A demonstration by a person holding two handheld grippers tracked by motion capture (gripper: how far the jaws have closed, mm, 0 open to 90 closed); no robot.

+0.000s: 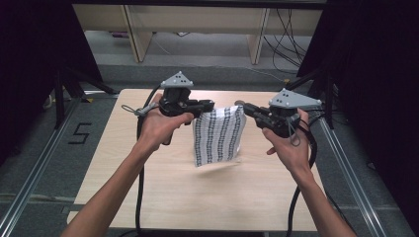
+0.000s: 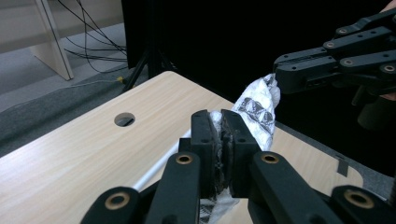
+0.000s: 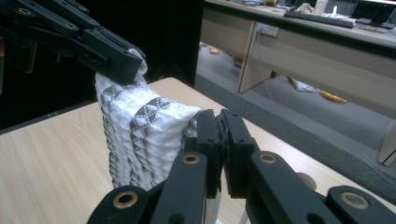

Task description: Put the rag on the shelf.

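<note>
Two grippers, the left gripper (image 1: 206, 105) and the right gripper (image 1: 245, 107), are clamped on the top corners of one cloth (image 1: 218, 134). It is white, textured, crossed by dark patterned stripes, and is hung above the wooden table (image 1: 163, 192).

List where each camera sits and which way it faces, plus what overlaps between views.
High view: above the person's side, looking forward and down on the table; both forearms, left gripper and right gripper hold the cloth up by its top corners.
Left gripper view: rides the left gripper, looking along its shut jaws across the table; the right gripper shows farther off.
Right gripper view: rides the right gripper, facing the left gripper, desks behind.
Shared: all show the cloth, table and both grippers.
</note>
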